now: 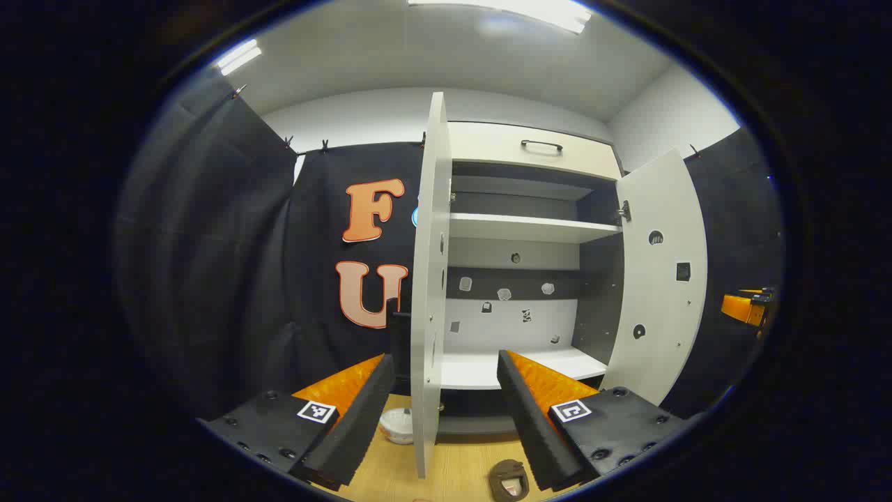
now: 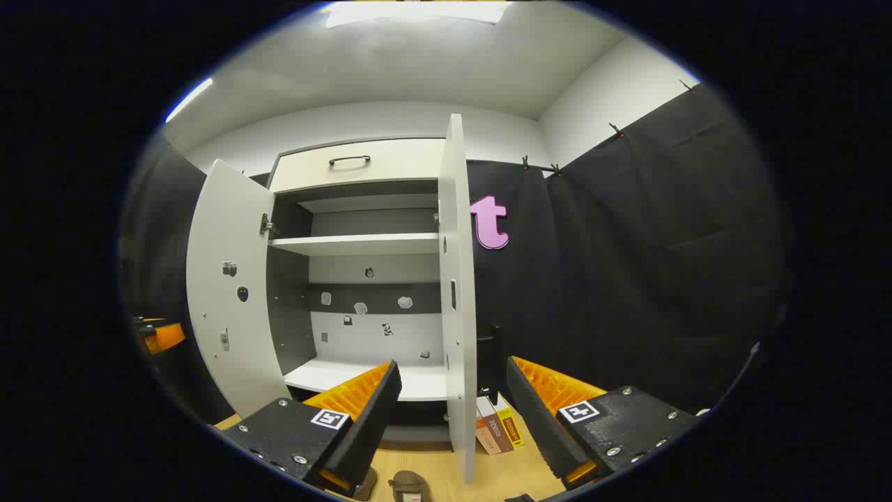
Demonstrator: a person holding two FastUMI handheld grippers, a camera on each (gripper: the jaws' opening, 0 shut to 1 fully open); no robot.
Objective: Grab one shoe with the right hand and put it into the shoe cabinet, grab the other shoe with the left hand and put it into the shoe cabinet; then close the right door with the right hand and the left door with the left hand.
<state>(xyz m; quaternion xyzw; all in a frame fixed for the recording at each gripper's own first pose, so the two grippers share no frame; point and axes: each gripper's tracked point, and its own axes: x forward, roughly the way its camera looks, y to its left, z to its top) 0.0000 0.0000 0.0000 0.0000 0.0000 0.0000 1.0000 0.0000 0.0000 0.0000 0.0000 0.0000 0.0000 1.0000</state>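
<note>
The white shoe cabinet (image 1: 533,146) stands ahead with both doors swung wide. Its left door (image 1: 428,279) is edge-on right in front of my left gripper (image 1: 444,361), which is open with nothing between its fingers. A brown shoe (image 1: 509,480) lies on the wooden floor just below. In the right gripper view the right door (image 2: 458,300) is edge-on between the fingers of my open, empty right gripper (image 2: 453,364). A brown shoe (image 2: 408,486) lies under it, with part of a second shoe (image 2: 366,484) beside it. The bottom shelf (image 2: 334,376) is bare.
A white round object (image 1: 398,425) sits on the floor by the left door. Upright books (image 2: 498,432) stand beside the right door. The other gripper (image 1: 746,307) is far right past the right door (image 1: 658,279). The left one (image 2: 160,335) is beyond the left door (image 2: 226,314).
</note>
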